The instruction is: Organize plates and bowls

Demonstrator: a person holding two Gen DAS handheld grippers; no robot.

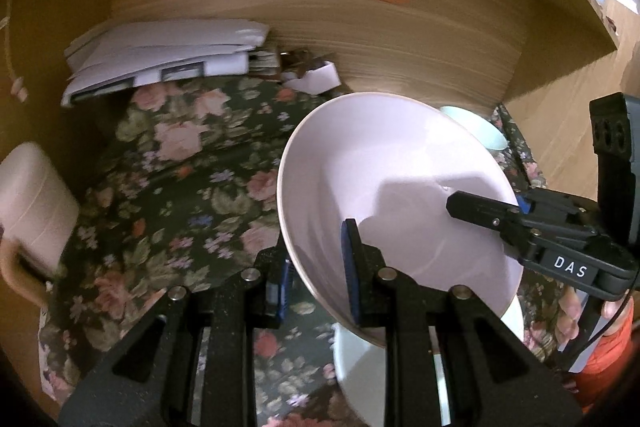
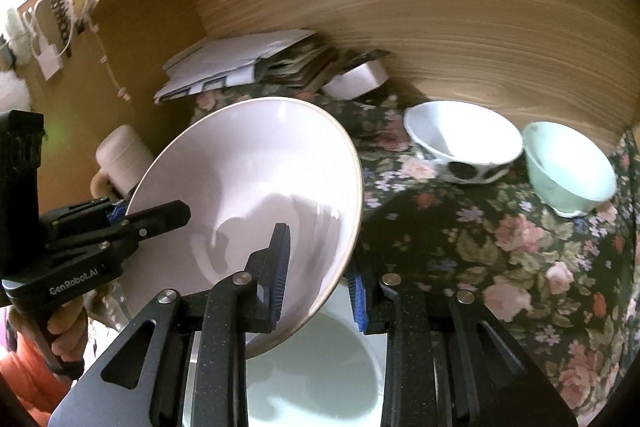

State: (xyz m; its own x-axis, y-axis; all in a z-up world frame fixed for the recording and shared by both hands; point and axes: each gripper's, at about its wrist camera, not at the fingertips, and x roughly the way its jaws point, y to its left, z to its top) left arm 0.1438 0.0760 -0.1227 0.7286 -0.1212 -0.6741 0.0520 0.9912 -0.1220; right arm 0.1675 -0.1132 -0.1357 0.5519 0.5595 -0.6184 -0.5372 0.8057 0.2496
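Both the left gripper (image 1: 320, 279) and the right gripper (image 2: 316, 287) grasp opposite rims of 1 pale pink ceramic bowl (image 1: 384, 187), lifted tilted above a white plate (image 2: 320, 367). 2 bowls remain unsorted on the floral tablecloth (image 2: 520, 267): a black-spotted white bowl (image 2: 460, 147) and a mint-green bowl (image 2: 568, 167).

Each camera sits close behind its own jaws, looking steeply down and forward toward the wooden back wall. The left view faces the bench's left part, the right view its right part. Both share the tilted pale pink ceramic plate (image 1: 400, 195) (image 2: 248, 195), the floral cloth (image 1: 168, 187) (image 2: 520, 267) and the stacked white papers (image 1: 160, 59) (image 2: 232, 63).
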